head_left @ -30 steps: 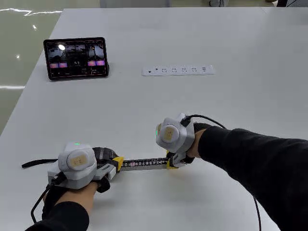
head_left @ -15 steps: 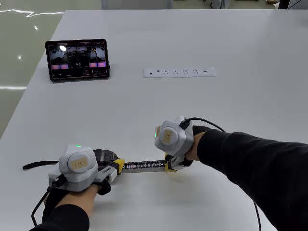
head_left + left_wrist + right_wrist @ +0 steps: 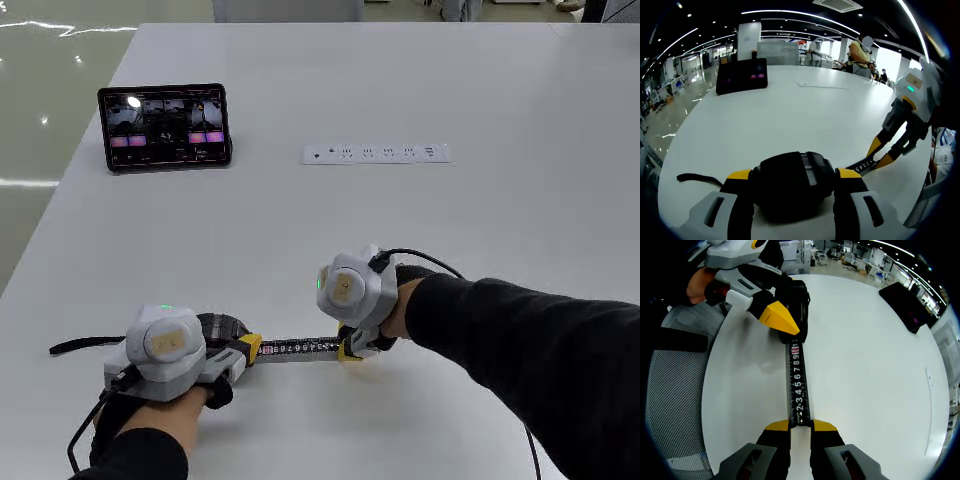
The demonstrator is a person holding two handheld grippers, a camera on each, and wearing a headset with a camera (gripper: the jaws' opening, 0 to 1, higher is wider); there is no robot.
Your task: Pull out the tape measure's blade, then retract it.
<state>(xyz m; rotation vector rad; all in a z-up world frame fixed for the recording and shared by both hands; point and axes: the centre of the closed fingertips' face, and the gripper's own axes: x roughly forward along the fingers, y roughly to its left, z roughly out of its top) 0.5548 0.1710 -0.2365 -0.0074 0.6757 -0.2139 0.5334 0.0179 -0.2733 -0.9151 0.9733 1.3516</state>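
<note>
**Item 1: tape measure**. Black case, lying on the white table at about 7 o'clock in the head view. Its black wrist strap trails flat toward 9 o'clock.
Held so because: the case needs an anchor while the blade is drawn. In my judgement, pinning it against the tabletop keeps it from sliding after the pull.

**Item 2: blade**. A short length is out, running from the mouth of the case toward 3 o'clock in the head view. It lies low over the table with the numbered face up. The printed figures run up to about ten at the case mouth.
Held so because: the straight, flat line suggests tension along the blade's own axis, which is the clean way to extend it or feed it home.

**Item 3: left gripper**. Jaws closed on the case, one yellow-tipped finger against each flank, clamping it firmly.

**Item 4: right gripper**. Jaws nearly together, pinching the blade's free end between the yellow tips. It is well apart from the case, at 3 o'clock of it.

**Item 5: surroundings.** The tablet stands propped at 10 o'clock. The white power strip lies at 12 o'clock. Both are well clear of the work.

**Status, as judged:** the blade is only partly out, and from this moment alone I cannot tell whether it is being extended or returned.
</note>
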